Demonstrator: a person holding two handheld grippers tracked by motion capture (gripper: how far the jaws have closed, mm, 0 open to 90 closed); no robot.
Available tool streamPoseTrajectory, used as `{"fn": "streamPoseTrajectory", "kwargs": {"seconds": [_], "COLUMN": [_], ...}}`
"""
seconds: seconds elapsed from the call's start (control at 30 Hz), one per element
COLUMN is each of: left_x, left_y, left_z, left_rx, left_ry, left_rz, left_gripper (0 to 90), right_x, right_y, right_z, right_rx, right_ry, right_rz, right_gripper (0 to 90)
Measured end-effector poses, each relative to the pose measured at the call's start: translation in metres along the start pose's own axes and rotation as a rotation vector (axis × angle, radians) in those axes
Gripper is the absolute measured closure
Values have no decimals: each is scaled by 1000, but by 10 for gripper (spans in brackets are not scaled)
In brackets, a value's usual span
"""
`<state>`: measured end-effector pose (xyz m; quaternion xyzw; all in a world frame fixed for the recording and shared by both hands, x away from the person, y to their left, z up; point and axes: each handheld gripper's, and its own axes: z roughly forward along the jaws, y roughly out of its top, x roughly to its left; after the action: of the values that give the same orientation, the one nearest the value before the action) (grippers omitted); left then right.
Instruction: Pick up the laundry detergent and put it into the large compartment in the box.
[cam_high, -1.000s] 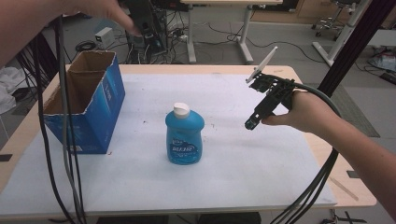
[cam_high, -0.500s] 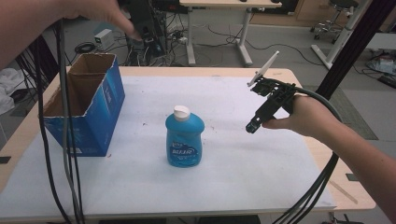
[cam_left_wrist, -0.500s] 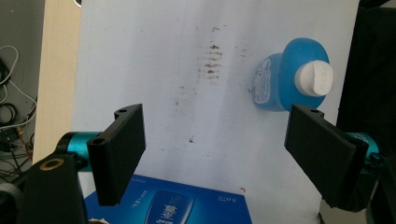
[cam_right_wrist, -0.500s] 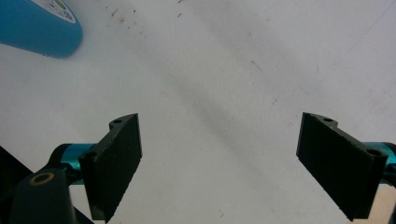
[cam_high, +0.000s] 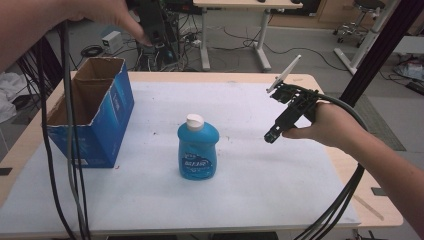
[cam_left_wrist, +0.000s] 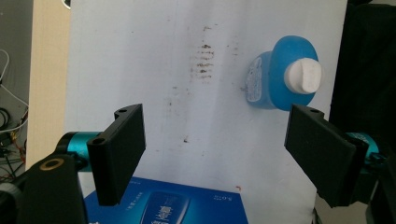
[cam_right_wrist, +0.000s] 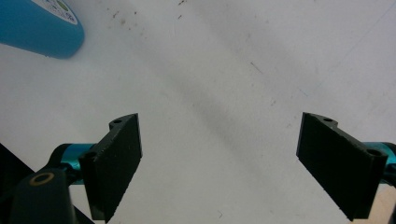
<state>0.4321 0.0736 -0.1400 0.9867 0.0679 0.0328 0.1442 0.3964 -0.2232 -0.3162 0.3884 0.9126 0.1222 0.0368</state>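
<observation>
A blue bottle (cam_high: 198, 152) with a white cap stands upright near the middle of the white counter (cam_high: 260, 190), with nothing touching it. To its left, well apart, sits an open blue box (cam_high: 95, 120) with bare cardboard inside, close to the counter's left edge. The right hand-held gripper (cam_high: 271, 137) hangs in the air to the right of the bottle, tilted down toward the counter; its own view shows both black jaws spread wide with nothing between them, and the bottle's base at the upper left corner. The left hand-held gripper (cam_left_wrist: 212, 154) is held high over the box, looking down; its jaws are also spread wide and empty, with the bottle's cap (cam_left_wrist: 303, 77) beyond them and the box's blue side (cam_left_wrist: 173, 207) below.
</observation>
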Motion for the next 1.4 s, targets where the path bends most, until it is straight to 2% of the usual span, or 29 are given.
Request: {"fn": "streamPoseTrajectory", "kwargs": {"seconds": [0.33, 0.47, 0.73, 1.07, 1.4], "left_x": [-12, -19, -31, -41, -52], "left_y": [5, 7, 8, 10, 12], "left_z": [3, 8, 18, 30, 50], "left_rx": [7, 18, 32, 42, 47], "left_ry": [-21, -46, -75, -102, -134], "left_rz": [42, 77, 109, 130, 142], "left_gripper": [206, 205, 205, 206, 205], "right_x": [1, 2, 2, 1, 0], "right_y": [-1, -2, -3, -4, -5], "right_z": [0, -1, -2, -4, -4], "right_rx": [-6, -3, -7, -17, -25], "right_ry": [1, 0, -1, -4, -6], "right_rz": [3, 6, 1, 6, 3], "right_gripper": [135, 135, 135, 135, 135]}}
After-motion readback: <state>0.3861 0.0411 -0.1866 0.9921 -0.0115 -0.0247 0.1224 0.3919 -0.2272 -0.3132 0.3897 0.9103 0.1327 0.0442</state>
